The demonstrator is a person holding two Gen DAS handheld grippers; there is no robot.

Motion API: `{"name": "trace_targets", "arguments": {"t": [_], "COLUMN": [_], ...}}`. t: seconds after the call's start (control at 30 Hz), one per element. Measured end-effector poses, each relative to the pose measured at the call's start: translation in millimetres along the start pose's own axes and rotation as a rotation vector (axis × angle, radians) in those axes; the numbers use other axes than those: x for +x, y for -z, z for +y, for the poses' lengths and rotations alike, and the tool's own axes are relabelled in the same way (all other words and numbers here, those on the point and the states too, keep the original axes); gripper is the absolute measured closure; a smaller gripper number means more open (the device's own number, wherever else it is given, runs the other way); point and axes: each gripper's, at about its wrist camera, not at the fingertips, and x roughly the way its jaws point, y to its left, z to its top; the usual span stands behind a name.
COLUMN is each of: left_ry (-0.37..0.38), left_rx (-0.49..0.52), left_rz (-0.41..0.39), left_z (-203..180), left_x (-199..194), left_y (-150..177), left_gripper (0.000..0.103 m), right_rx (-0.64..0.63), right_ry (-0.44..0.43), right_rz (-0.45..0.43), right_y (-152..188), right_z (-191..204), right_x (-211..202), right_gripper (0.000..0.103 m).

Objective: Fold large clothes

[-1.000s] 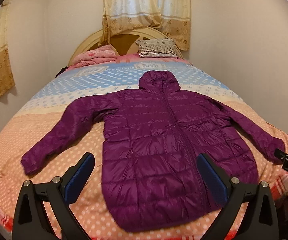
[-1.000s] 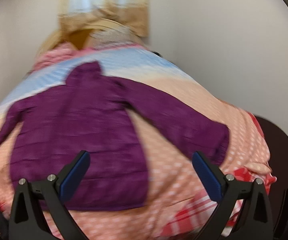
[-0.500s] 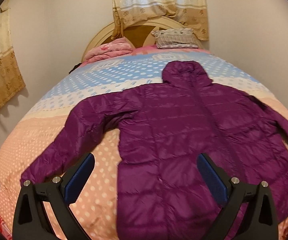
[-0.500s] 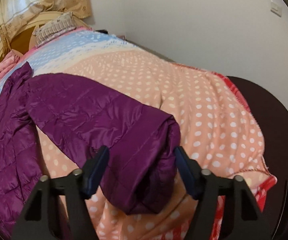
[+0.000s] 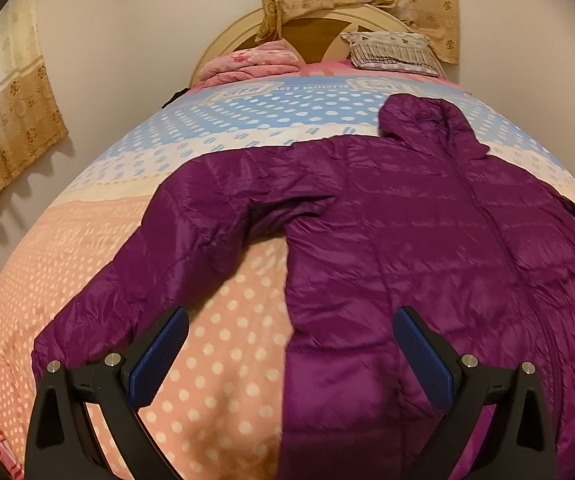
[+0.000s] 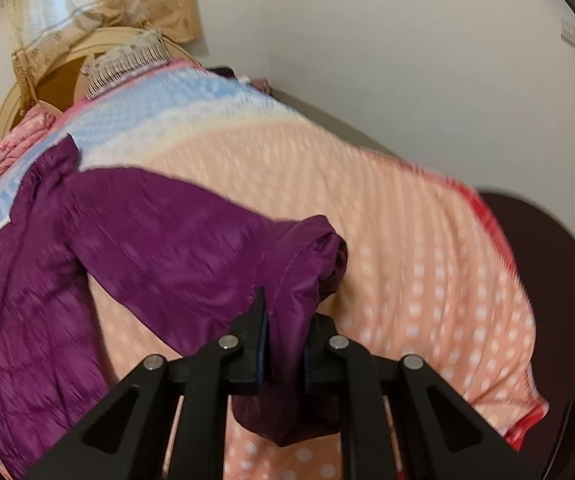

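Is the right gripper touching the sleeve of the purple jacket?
Touching. The right wrist view shows the right gripper, jaws just closed, pinching the sleeve near its cuff.

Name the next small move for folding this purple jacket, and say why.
Probably lift the right sleeve across the jacket body. The right gripper has just closed on its cuff, while the left gripper hangs open, nothing between its fingers.

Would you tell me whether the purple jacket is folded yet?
Still spread: the jacket lies flat, both sleeves out.
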Motion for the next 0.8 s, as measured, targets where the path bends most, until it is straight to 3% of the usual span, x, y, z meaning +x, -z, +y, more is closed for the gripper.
{"name": "trace_targets", "arguments": {"t": [0.1,0.33,0.8], "left_ry": [-0.008,-0.035,-0.096], "left_rx": [-0.010,-0.039,-0.073], "left_rz": [-0.016,-0.039,-0.036], "left_z": [6,16,37], "left_x": [2,12,43], "left_y": [-8,-23,-30], "left_gripper": [0.001,0.001,0.001], "right_rx": [-0.042,-0.203,-0.438], "right_ry": [-0.009,-0.081,-0.273], "right_rz": [-0.056,-0.163,-0.125], "right_y": [-22,-55,-8], "right_z": [26,128,311], "right_x": [-12,-33,3], "right_gripper": [0.088,0.089,0.089]}}
